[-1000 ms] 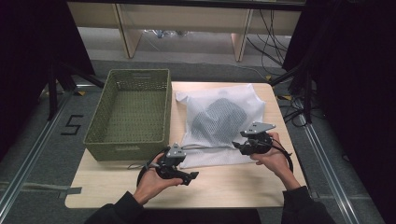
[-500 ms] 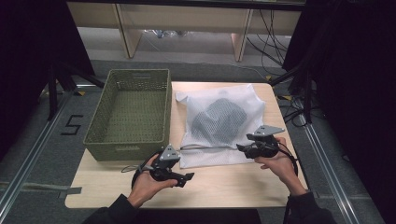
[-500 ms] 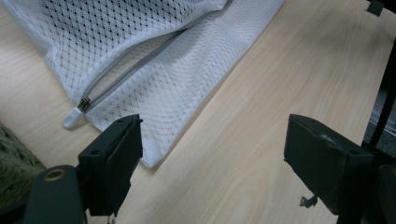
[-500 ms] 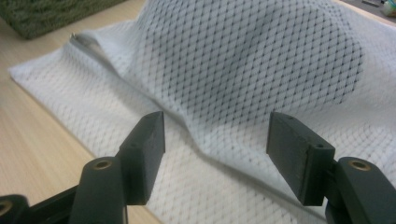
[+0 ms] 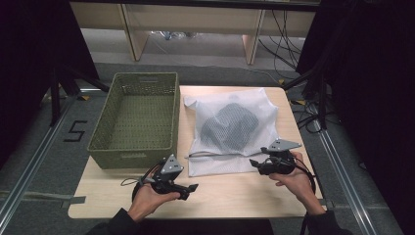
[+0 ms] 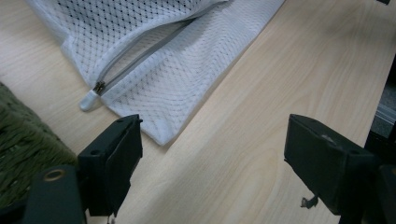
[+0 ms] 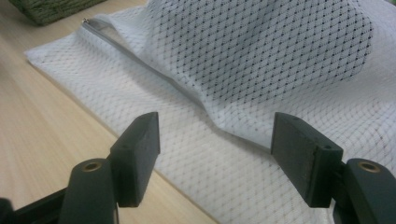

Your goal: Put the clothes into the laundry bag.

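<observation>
Both tools, the left tool [image 5: 192, 187] and the right tool [image 5: 253, 162], stood spread and empty, the right one having just been opening, at the six o'clock edge of the white mesh bag [image 5: 230, 128] lying flat on the counter [image 5: 235, 193], probably to free its zipper [image 6: 140, 58].

Dark sleeves cover both forearms at the table's near edge. The left gripper [image 5: 192, 187] and right gripper [image 5: 252, 162] are black, each topped by a grey three-cornered plate, with brass-coloured screw eyelets and trailing black cables.
</observation>
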A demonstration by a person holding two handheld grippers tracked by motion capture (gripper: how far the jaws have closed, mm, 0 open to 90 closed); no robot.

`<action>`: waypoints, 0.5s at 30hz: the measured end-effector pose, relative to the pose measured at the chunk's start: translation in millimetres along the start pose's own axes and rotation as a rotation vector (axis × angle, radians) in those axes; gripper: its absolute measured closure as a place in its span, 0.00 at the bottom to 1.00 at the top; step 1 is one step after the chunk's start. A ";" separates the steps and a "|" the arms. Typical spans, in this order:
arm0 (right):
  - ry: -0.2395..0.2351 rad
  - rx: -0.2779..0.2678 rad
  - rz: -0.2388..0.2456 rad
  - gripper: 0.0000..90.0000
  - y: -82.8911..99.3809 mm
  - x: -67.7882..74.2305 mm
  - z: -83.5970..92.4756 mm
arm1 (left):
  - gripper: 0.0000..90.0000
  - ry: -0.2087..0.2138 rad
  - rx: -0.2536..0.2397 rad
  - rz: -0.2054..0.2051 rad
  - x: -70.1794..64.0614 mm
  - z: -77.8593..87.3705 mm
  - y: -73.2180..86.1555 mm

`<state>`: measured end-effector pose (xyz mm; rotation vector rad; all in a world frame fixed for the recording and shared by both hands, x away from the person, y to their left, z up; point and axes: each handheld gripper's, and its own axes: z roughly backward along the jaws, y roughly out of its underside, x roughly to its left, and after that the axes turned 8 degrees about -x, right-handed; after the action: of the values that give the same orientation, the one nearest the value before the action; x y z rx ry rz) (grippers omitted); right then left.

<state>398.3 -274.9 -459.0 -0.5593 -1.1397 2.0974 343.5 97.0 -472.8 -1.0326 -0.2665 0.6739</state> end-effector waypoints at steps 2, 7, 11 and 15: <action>-0.014 0.000 -0.006 0.37 1.1 2.0 1.8 | 0.21 -0.005 -0.013 -0.004 -0.4 1.5 1.2; -0.036 -0.012 0.007 0.36 3.6 9.0 6.5 | 0.20 -0.015 -0.007 -0.017 -1.1 5.7 3.7; -0.052 -0.004 -0.009 0.35 7.0 14.7 11.1 | 0.20 -0.013 -0.011 -0.018 -2.6 7.3 6.0; -0.071 0.009 -0.006 0.35 12.0 19.1 14.2 | 0.20 -0.004 -0.009 -0.017 -7.3 8.9 7.3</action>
<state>372.0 -273.5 -462.7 -0.4801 -1.1695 2.1315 330.5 101.1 -473.7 -1.0367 -0.2823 0.6600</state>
